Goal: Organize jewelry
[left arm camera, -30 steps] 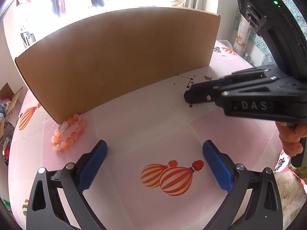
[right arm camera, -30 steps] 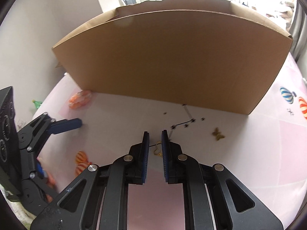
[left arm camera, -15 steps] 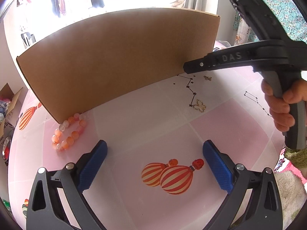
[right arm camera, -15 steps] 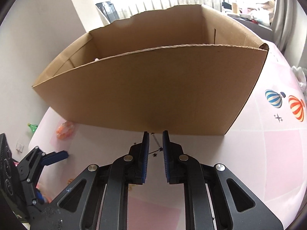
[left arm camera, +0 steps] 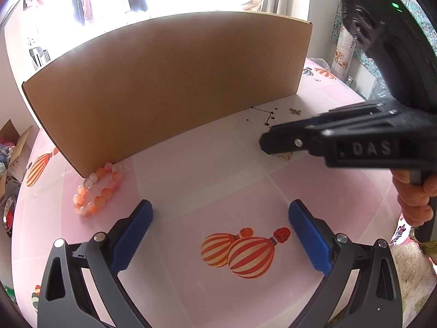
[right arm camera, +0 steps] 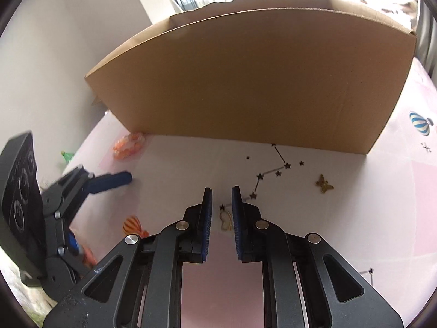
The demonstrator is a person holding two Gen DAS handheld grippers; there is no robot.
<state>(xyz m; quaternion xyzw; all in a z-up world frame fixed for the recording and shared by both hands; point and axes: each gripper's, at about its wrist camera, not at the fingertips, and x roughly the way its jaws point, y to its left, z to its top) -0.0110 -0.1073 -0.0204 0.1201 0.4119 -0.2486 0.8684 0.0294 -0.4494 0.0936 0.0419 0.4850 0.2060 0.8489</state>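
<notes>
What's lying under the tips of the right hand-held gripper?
A small gold butterfly-shaped charm lies on the pink tablecloth in the narrow gap of the right hand-held gripper. In the left wrist view the gripper covers most of it; only its lower edge shows.

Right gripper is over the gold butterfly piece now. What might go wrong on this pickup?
1. The thin gold butterfly piece lies flat on the table; the right gripper fingers may slide over it.
2. It sits nearer one finger, so closing could flick it away.
3. The box wall is tall; a weak pinch could drop it.
</notes>
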